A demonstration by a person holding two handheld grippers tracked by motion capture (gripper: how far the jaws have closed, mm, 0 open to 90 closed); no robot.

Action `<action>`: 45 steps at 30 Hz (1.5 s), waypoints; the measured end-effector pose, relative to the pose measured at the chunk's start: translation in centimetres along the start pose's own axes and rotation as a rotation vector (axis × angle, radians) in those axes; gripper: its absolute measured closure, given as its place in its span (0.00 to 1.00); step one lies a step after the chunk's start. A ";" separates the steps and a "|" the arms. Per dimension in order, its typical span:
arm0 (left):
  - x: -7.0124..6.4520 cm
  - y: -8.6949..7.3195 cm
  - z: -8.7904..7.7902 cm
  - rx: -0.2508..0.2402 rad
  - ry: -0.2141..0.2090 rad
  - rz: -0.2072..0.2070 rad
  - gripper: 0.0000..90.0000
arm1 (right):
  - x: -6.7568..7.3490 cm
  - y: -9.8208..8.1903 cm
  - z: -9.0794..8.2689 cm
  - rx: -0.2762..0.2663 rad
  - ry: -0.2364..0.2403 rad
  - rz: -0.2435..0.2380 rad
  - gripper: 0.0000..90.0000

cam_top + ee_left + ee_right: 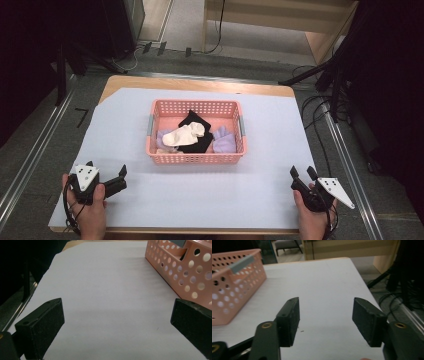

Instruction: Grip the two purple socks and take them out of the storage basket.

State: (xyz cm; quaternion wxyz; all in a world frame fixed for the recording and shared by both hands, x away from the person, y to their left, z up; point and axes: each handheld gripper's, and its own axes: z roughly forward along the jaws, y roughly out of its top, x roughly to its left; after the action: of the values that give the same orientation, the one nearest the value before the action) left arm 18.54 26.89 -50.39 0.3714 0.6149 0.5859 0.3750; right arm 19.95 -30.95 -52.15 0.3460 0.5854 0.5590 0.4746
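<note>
From my seat the high view is evenly lit from overhead, so the pale table cover reads bright and flat while both side margins fall into near black, and the pink basket throws only a soft, faint shadow along its near wall. The whole frame is a little soft and grainy, with no harsh glare. In the left gripper view the cover looks dimmer and bluish and the basket wall is blurred, and in the right gripper view the background beyond the table edge is out of focus.
</note>
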 end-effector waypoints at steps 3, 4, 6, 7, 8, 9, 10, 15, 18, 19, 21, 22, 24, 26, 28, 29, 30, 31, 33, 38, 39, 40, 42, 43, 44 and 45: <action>0.2 0.0 0.0 -0.001 0.003 -0.025 0.00 | 1.1 0.3 -0.1 -0.011 0.034 -0.020 0.54; 0.3 -0.1 0.0 -0.009 -0.001 -0.031 0.00 | 1.6 0.5 -0.2 -0.017 0.036 -0.037 0.55; 0.3 -0.1 0.0 -0.009 -0.005 -0.034 0.00 | 2.5 1.0 -0.3 -0.024 0.049 -0.047 0.56; 0.3 -0.1 0.0 -0.009 -0.005 -0.034 0.00 | 2.5 1.0 -0.3 -0.024 0.049 -0.047 0.56; 0.2 -0.1 0.0 -0.007 -0.007 -0.032 0.00 | 3.1 1.3 -0.4 -0.023 0.063 -0.041 0.57; 0.2 -0.1 0.0 -0.004 -0.007 -0.027 0.00 | 4.3 2.0 -0.4 -0.001 0.088 -0.044 0.63; 0.1 -0.1 0.0 -0.002 -0.005 -0.016 0.00 | 4.9 2.3 -0.4 0.018 0.088 -0.049 0.63; 0.1 -0.1 0.0 -0.004 -0.014 -0.016 0.00 | 8.0 3.9 0.4 0.055 0.164 -0.064 0.66; 0.1 -0.1 0.0 -0.004 -0.014 -0.015 0.00 | 10.3 4.6 1.4 0.085 0.203 -0.110 0.66; 0.1 -0.1 0.0 -0.004 -0.014 -0.015 0.00 | 10.3 4.6 1.4 0.085 0.203 -0.110 0.66; 0.1 -0.1 0.0 0.000 -0.014 -0.009 0.00 | 12.5 5.2 2.4 0.110 0.246 -0.131 0.66; 0.1 -0.1 0.0 0.000 -0.014 -0.009 0.00 | 12.5 5.2 2.4 0.110 0.246 -0.131 0.66; 0.1 -0.1 0.1 0.001 -0.017 -0.008 0.00 | 13.9 5.5 3.1 0.134 0.265 -0.147 0.66; 0.1 0.0 0.1 0.008 -0.021 -0.010 0.00 | 15.6 5.7 4.2 0.161 0.291 -0.169 0.66; 0.1 0.0 0.1 0.007 -0.024 -0.014 0.00 | 16.6 5.7 5.0 0.177 0.297 -0.177 0.67; 0.1 0.0 0.1 0.007 -0.024 -0.014 0.00 | 16.6 5.7 5.0 0.177 0.297 -0.177 0.67; 0.1 0.0 0.1 0.007 -0.023 -0.014 0.00 | 16.9 5.8 5.3 0.184 0.302 -0.182 0.67; 0.1 0.0 0.1 0.007 -0.023 -0.015 0.00 | 17.4 5.9 5.7 0.193 0.305 -0.188 0.68; 0.1 0.0 0.2 0.011 -0.022 -0.015 0.00 | 18.1 6.3 6.8 0.221 0.307 -0.200 0.69; 0.1 0.0 0.2 0.021 -0.019 -0.013 0.00 | 19.1 6.8 8.7 0.309 0.272 -0.190 0.74; 0.2 0.0 0.2 0.020 -0.021 -0.012 0.00 | 19.1 6.8 8.7 0.309 0.272 -0.190 0.74; 0.2 0.0 0.2 0.019 -0.022 -0.011 0.00 | 19.5 6.9 9.4 0.337 0.247 -0.203 0.74; 0.2 0.0 0.2 0.019 -0.022 -0.009 0.00 | 19.6 7.0 9.8 0.350 0.236 -0.209 0.74; 0.2 0.0 0.2 0.019 -0.022 -0.009 0.00 | 19.9 7.1 10.4 0.377 0.224 -0.210 0.75; 0.2 0.0 0.2 0.019 -0.022 -0.009 0.00 | 20.0 7.1 10.6 0.393 0.220 -0.207 0.75; 0.2 0.0 0.2 0.019 -0.023 -0.010 0.00 | 20.3 7.2 11.2 0.421 0.218 -0.203 0.75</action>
State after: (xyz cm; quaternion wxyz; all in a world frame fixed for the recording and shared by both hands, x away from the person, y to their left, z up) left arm 18.74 27.05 -50.47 0.3739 0.6200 0.5881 0.3605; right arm 31.37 -10.59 -45.46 0.2001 0.5309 0.7352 0.3709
